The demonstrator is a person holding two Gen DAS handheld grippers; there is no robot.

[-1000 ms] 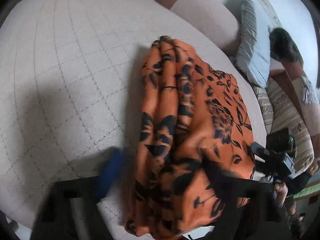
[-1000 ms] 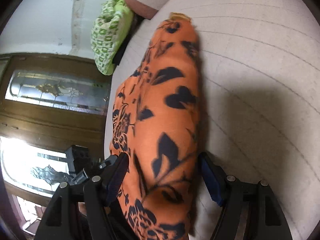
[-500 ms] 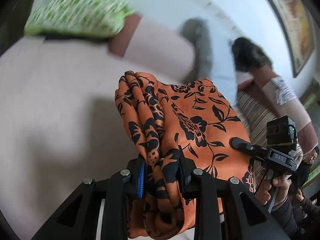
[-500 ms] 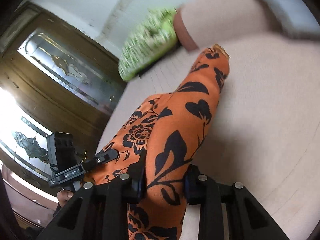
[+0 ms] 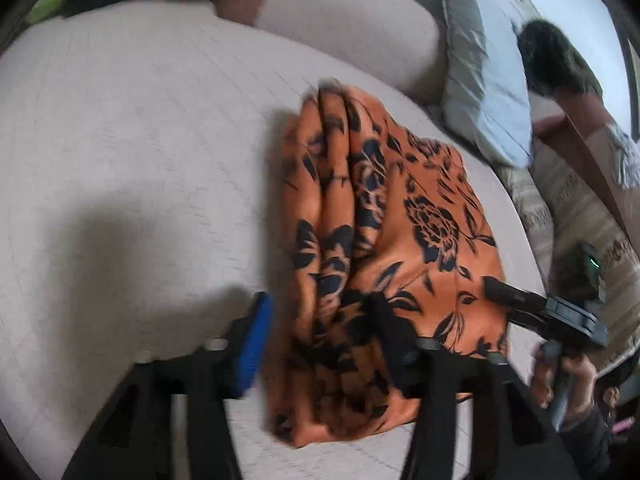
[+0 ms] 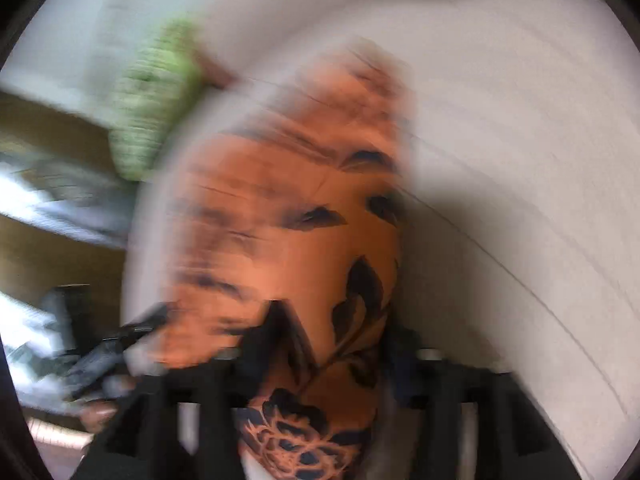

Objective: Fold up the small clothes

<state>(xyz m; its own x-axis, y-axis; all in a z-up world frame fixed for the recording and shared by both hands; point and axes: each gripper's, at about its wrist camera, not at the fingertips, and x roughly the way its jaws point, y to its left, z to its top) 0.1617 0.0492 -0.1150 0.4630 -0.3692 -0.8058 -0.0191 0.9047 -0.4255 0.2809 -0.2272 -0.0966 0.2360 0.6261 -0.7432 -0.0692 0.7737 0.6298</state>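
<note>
Lying on beige quilted bedding (image 5: 140, 152), folded orange cloth (image 5: 400, 220) sits between both open grippers; pillows behind.

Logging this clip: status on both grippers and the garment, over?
Left gripper open, straddling folded orange floral garment on beige cushion. Right gripper blurred, state unclear. Nothing obstructing.
</note>
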